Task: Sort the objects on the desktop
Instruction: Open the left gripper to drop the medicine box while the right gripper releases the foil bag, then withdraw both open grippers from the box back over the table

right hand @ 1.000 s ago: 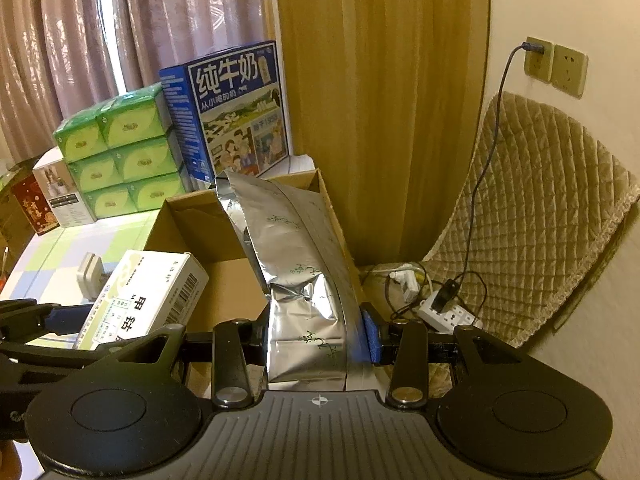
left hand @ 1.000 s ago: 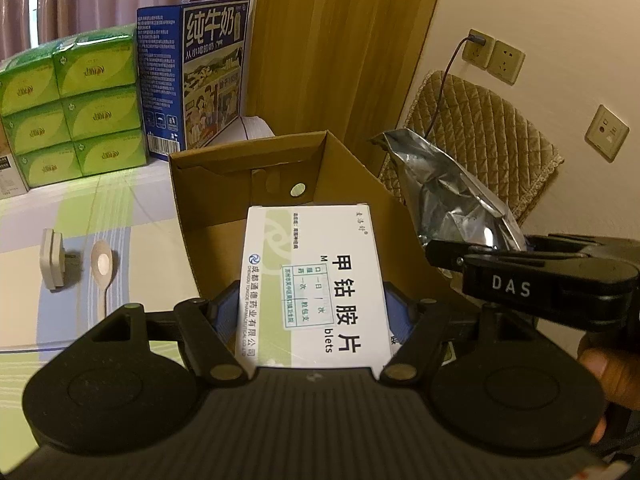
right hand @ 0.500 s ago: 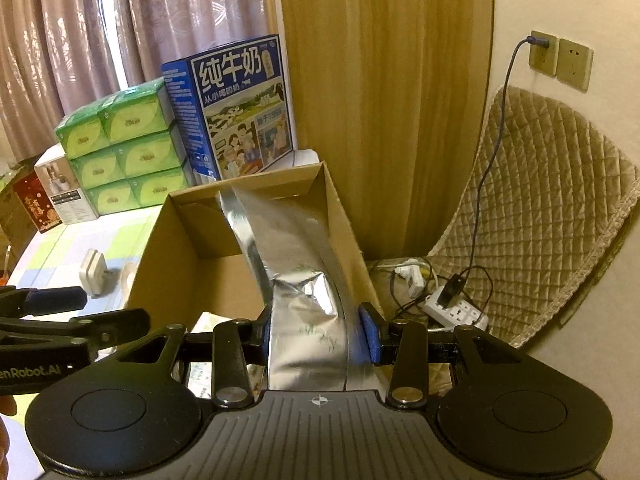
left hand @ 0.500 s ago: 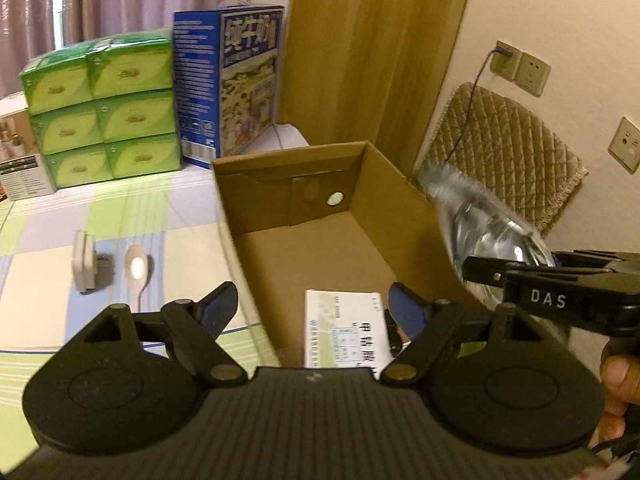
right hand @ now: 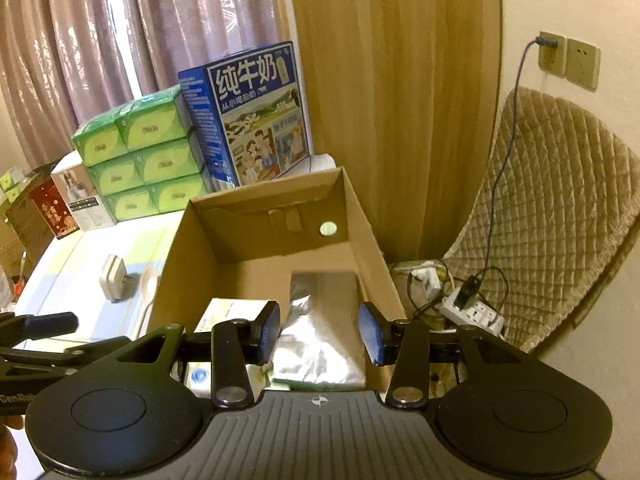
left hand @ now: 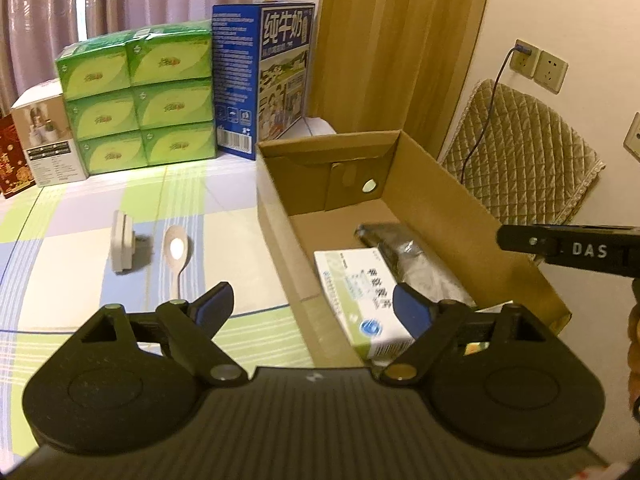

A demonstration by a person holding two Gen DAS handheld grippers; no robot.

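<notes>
The cardboard box point(left hand: 420, 184) stands on the counter point(left hand: 224, 200); inside lie the foil bag point(right hand: 320, 320) and the white medicine box point(left hand: 360, 300). Both the left gripper point(left hand: 312, 304) and right gripper point(right hand: 318, 332) have just been opening, their fingers spread and empty. A spoon point(left hand: 176, 252) lies outside.

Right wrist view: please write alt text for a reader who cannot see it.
An open cardboard box holds a silver foil bag and a white medicine box; the right gripper hovers above with fingers apart around the bag. Behind stand green tissue packs and a blue milk carton.
</notes>
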